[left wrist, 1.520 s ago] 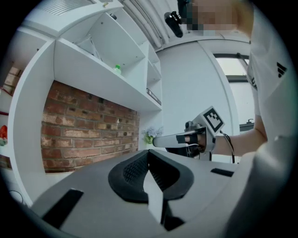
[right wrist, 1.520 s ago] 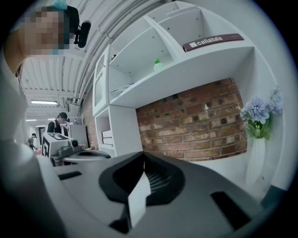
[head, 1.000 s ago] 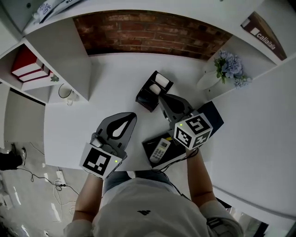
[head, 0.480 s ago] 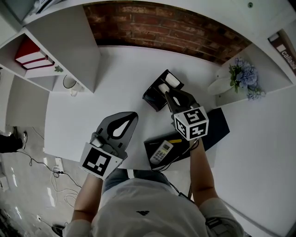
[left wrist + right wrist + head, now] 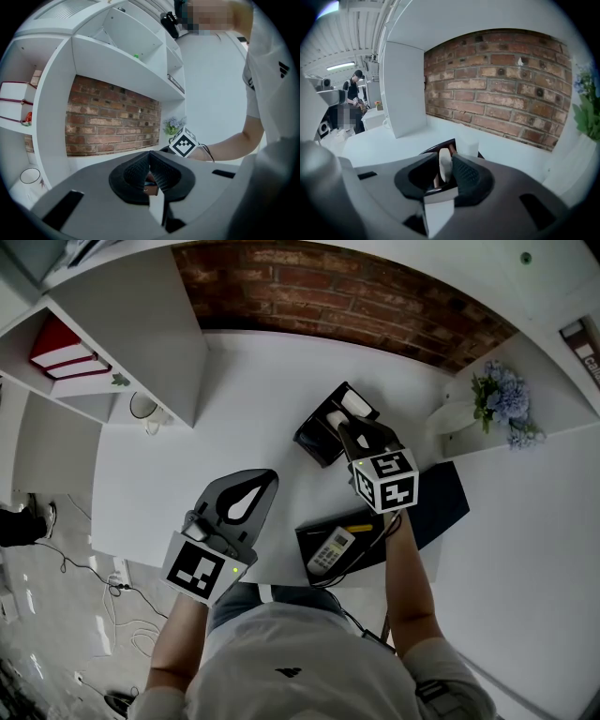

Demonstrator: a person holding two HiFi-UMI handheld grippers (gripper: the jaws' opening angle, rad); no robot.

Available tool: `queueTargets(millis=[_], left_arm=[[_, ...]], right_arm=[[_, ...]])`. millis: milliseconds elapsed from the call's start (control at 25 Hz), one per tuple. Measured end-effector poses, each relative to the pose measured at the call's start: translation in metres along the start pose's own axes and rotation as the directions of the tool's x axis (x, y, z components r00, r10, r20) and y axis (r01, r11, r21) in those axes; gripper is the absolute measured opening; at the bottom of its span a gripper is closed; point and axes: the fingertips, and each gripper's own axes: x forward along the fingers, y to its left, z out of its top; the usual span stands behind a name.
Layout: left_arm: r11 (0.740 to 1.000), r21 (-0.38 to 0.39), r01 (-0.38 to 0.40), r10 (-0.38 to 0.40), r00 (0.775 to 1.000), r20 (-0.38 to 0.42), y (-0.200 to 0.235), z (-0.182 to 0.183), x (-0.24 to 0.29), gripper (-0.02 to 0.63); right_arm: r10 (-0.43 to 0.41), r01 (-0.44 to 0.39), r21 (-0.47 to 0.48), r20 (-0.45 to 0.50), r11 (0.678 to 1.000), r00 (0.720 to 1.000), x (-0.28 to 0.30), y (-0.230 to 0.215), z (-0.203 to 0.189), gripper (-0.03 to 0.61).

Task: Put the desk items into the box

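A small black box point(image 5: 317, 439) stands mid-desk with two white items point(image 5: 355, 406) inside. My right gripper point(image 5: 350, 431) hangs over its near right corner. Its jaws are opening, and in the right gripper view a white oval item point(image 5: 445, 165) shows in the gap between them, with the box rim point(image 5: 436, 146) just behind; the pads do not press on it. My left gripper point(image 5: 266, 476) rests at the desk's front left, shut and empty, its tips point(image 5: 150, 159) meeting. A white remote point(image 5: 329, 549) lies on a black tray point(image 5: 314, 531) near the front edge.
A dark blue pad point(image 5: 442, 502) lies right of the tray. A mug point(image 5: 142, 411) stands by the left shelf unit, which holds red books point(image 5: 58, 348). A vase of flowers point(image 5: 502, 401) sits at the right. A brick wall point(image 5: 328, 287) closes the back.
My right gripper has moved forward from beside the box to over it, and its jaws have parted. The left gripper has stayed put.
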Motion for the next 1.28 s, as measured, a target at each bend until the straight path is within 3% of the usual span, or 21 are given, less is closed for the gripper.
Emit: queueTargets(millis=[280, 640, 960, 1280], left_arm=[[1.0, -0.009, -0.025, 0.025, 1.0, 0.002, 0.01, 0.0, -0.004, 0.012], [0.999, -0.011, -0.038, 0.038, 0.999, -0.005, 0.015, -0.003, -0.005, 0.011], [0.999, -0.008, -0.031, 0.031, 1.0, -0.003, 0.016, -0.001, -0.008, 0.012], [1.0, 0.012, 0.018, -0.018, 1.0, 0.011, 0.005, 0.003, -0.01, 0.012]], right_arm=[[0.022, -0.024, -0.03, -0.064, 0.999, 0.998, 0.015, 0.005, -0.01, 0.107], [-0.004, 0.0, -0.059, -0.071, 0.998, 0.997, 0.024, 0.009, -0.004, 0.095], [-0.036, 0.036, -0.008, 0.002, 0.999, 0.999, 0.005, 0.005, 0.007, 0.094], [-0.08, 0.081, -0.02, 0.072, 0.996, 0.994, -0.025, 0.009, 0.028, 0.094]])
